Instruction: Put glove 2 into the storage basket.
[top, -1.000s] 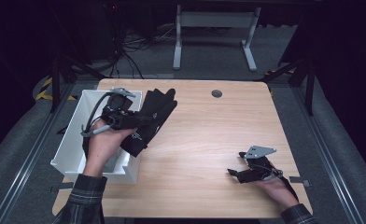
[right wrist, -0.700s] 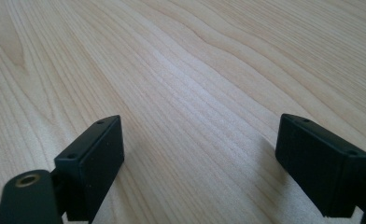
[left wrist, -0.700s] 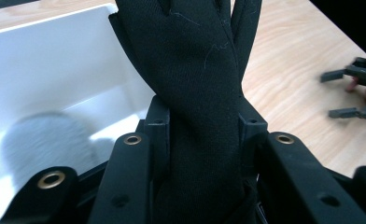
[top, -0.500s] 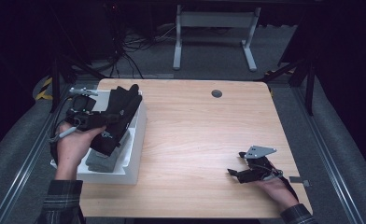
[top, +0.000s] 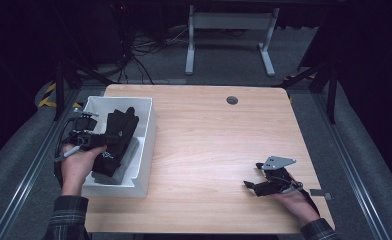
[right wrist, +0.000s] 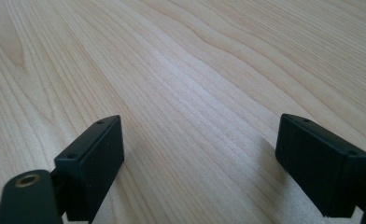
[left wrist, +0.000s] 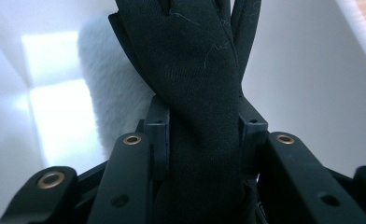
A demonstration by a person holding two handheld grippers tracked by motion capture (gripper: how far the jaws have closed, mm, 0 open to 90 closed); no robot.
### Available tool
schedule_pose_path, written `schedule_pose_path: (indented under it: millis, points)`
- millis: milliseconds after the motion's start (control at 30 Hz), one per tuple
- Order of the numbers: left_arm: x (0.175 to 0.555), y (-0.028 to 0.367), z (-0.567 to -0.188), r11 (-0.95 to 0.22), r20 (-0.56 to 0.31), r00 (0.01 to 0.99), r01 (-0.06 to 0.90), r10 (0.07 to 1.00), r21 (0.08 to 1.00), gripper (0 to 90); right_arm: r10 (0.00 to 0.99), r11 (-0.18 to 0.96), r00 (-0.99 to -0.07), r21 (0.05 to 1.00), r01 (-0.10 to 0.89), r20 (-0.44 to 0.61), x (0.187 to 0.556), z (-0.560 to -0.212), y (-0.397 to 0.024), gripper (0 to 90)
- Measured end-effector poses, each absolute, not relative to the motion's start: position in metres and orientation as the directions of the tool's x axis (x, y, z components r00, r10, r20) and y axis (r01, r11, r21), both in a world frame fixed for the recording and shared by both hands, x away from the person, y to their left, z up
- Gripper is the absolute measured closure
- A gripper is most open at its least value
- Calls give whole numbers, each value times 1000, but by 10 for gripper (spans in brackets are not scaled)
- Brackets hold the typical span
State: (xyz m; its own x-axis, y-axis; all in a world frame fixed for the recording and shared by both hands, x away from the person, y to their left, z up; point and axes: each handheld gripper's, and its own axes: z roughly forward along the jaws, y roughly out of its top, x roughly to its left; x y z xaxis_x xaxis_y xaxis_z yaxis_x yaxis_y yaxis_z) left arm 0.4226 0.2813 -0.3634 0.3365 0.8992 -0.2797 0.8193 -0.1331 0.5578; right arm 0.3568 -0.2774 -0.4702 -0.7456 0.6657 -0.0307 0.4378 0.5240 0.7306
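One wooden worktop (top: 209,150); one white bin (top: 146,125) on it at the left edge, reaching from near the far-left corner most of the way toward the near edge

Two grippers, one per hand. Left gripper (top: 115,142) is over the bin interior, held by the left hand (top: 76,165), jaws pointing toward the far-right. In the left gripper view the left gripper (left wrist: 202,135) has both jaws pressed against a black glove (left wrist: 190,84) from either side: clenched on it. Count of gloves gripped: one seen for certain; the fabric crosses over itself above the jaws, so a second layer or second glove cannot be ruled out

In the high view the black glove (top: 121,125) hangs inside the bin, fingers toward the far wall. Under it one grey fluffy item (top: 126,157) lies on the bin floor; it shows as a pale fuzzy mass (left wrist: 111,88) behind the glove in the left gripper view

Right gripper (top: 258,186) rests low near the near-right corner of the worktop, held by the right hand (top: 294,202). Right gripper view: right gripper (right wrist: 200,163) has its jaws spread wide, bare wood grain between them, grasping nothing
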Motion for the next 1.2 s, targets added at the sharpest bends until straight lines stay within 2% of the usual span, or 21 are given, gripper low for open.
schedule_pose_path:
  millis: [200,367,467,533,667,833,1200]
  points:
    - [430,282,-385,-145,-266,320,842,909,520,650,666,524,-746,731,437,-31,357,-470,-277,158]
    - [431,282,-389,-146,-245,310,843,919,518,614,666,524,-745,731,438,-31,357,-470,-277,158]
    - [430,282,-385,-144,-216,296,838,930,527,531,666,524,-745,731,438,-31,357,-470,-277,158]
    - [431,282,-381,-141,-199,286,833,937,535,441,666,524,-746,731,437,-31,357,-470,-277,158]
    - [432,279,-375,-140,-173,275,825,946,547,338,666,524,-746,731,437,-31,357,-470,-277,158]
    - [431,280,-366,-137,-147,265,810,953,571,274,666,524,-746,731,437,-31,357,-470,-277,158]
    - [430,271,-335,-181,-117,316,768,941,614,175,665,524,-746,731,438,-30,357,-470,-278,157]
